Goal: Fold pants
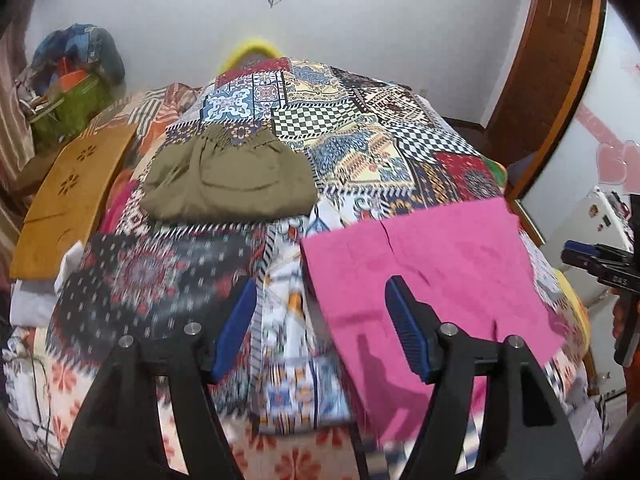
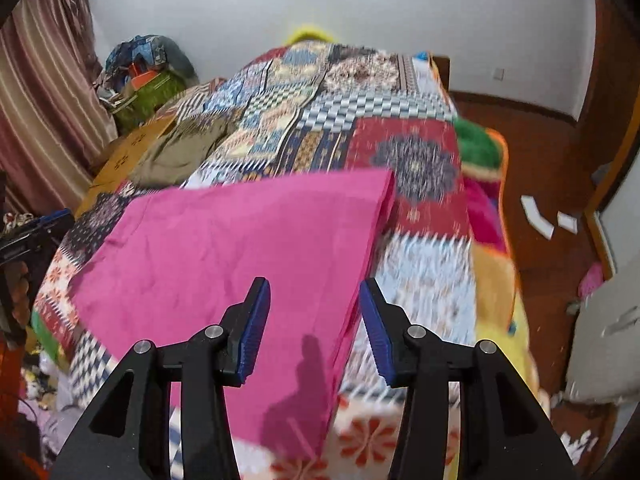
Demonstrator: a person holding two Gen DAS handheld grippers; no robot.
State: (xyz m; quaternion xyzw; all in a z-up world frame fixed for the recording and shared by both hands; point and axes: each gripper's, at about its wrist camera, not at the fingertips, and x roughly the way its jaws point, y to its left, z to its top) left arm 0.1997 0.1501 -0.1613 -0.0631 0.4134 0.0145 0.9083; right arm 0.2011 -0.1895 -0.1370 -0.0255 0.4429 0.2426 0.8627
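The pink pants [image 1: 432,264] lie folded flat on the patchwork bedspread [image 1: 360,120], toward its near right part. My left gripper [image 1: 320,284] hovers open over their left edge, one finger above the pink cloth and the other above the bedspread, with nothing between the pads. In the right wrist view the pink pants [image 2: 240,248] spread left of centre. My right gripper [image 2: 313,282] stands open above their near right edge and holds nothing. Each gripper shows at the edge of the other's view: the right gripper [image 1: 596,260] and the left gripper [image 2: 36,228].
A folded olive garment [image 1: 228,184] lies farther back on the bed. A folded dark patterned cloth [image 1: 152,280] sits at the near left. A wooden board [image 1: 72,200] and a green bag [image 1: 72,108] stand along the left side. White papers [image 2: 536,212] lie on the brown floor at right.
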